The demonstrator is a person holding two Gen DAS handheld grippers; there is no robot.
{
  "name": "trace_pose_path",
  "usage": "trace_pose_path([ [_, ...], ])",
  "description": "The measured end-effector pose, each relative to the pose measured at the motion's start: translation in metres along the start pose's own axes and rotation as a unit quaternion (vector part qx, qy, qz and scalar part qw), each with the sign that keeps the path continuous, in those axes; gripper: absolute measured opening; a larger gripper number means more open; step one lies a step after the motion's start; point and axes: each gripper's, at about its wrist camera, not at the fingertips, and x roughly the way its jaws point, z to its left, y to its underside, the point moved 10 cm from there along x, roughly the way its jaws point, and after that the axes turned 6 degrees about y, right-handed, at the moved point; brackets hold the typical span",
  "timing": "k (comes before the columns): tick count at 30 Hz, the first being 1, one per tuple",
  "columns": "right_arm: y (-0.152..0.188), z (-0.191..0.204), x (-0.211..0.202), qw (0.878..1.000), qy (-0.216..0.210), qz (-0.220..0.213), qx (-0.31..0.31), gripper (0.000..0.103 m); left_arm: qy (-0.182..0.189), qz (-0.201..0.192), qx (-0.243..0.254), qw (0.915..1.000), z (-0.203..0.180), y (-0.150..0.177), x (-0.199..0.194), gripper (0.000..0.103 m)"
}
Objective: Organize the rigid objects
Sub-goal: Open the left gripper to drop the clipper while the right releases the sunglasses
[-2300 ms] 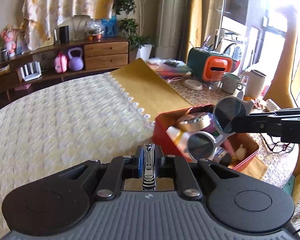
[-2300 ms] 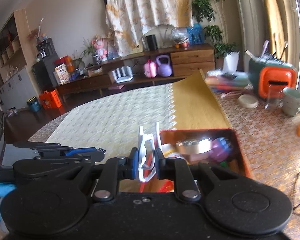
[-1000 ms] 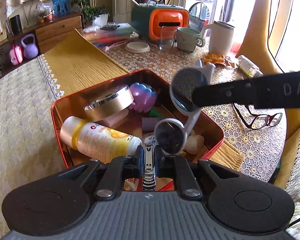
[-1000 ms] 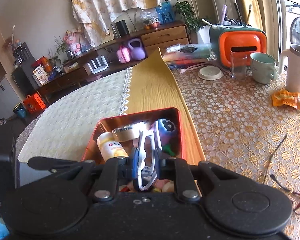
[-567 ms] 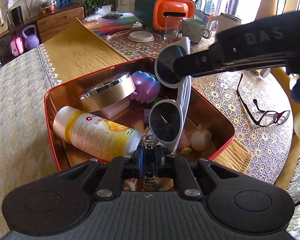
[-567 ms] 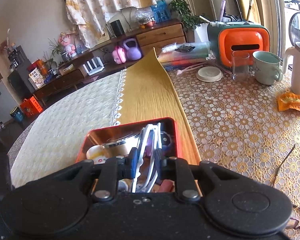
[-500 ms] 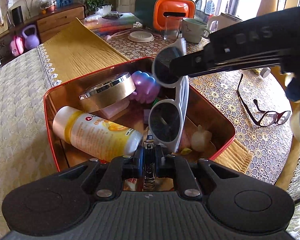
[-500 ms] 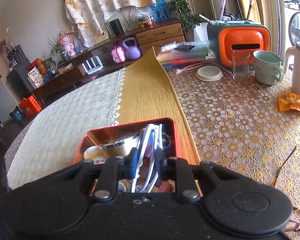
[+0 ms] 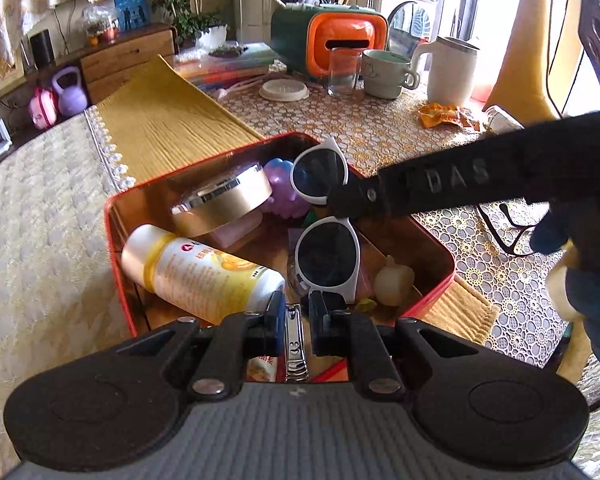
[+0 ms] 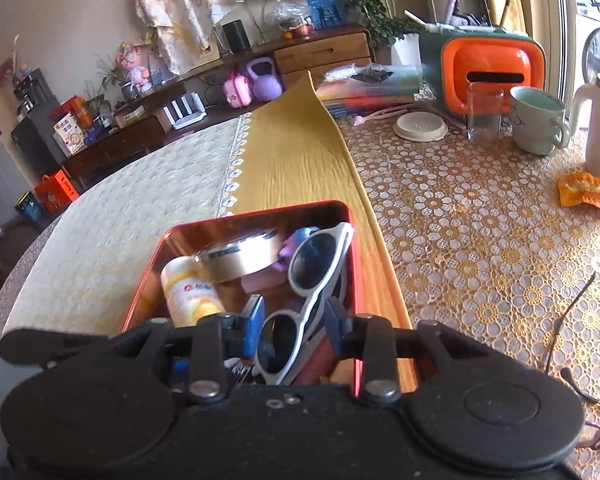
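A red tin (image 9: 114, 240) (image 10: 148, 276) holds a white and yellow bottle (image 9: 196, 272), a gold round case (image 9: 224, 200), a purple toy (image 9: 282, 184) and small items. White sunglasses (image 9: 326, 256) (image 10: 308, 292) lie tilted inside it. My right gripper (image 10: 294, 322) has its jaws parted, with the sunglasses loose between them; its finger (image 9: 440, 184) crosses the left wrist view. My left gripper (image 9: 294, 312) hangs over the tin's near edge, jaws slightly parted around a metal nail clipper (image 9: 294, 340).
On the lace cloth to the right lie dark-framed glasses (image 9: 508, 232), an orange wrapper (image 10: 588, 192), a white jug (image 9: 452, 72), a mug (image 10: 538, 120), a glass (image 10: 484, 112) and an orange box (image 10: 492, 68). A yellow runner (image 10: 300, 164) lies beyond the tin.
My right gripper's jaws have parted and the sunglasses have dropped lower into the tin. My left gripper's jaws have widened a little around the nail clipper.
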Motion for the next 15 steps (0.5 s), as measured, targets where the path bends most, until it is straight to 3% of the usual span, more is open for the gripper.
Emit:
trace_pose_path([
  [15,0.015,0.026,-0.050,0.999,-0.013,-0.026,-0.014,0.045,-0.015,-0.035,-0.027,0.9989,0.014,0.003,-0.056,0.015],
])
